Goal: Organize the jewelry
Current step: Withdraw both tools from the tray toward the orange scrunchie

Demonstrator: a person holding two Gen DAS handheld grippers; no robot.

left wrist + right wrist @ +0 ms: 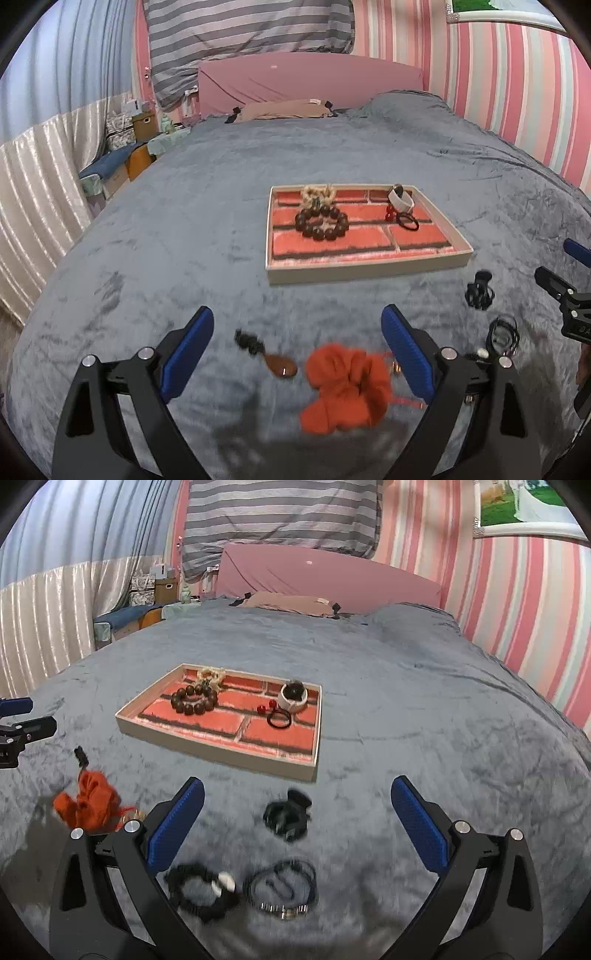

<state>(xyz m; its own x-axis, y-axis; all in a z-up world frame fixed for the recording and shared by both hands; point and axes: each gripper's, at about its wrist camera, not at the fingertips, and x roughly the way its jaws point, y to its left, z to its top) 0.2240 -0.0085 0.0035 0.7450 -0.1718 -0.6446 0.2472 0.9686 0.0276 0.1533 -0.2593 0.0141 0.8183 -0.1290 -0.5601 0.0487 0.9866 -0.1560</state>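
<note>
I see four pieces in the tray (369, 271); scrunchie (345, 393), clip (288, 818) and cords (282, 884) remain; both grippers (297, 354) (297, 818) gape wide, holding nothing.

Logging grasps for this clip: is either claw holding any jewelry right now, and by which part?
Nothing is held. The left claw and right claw are both open, with nothing between the fingers of either.

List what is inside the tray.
The tray holds a dark bead bracelet, a pale chain bracelet, a white band, red beads and a black hair tie. Whatever lies beneath them is hidden.
</note>
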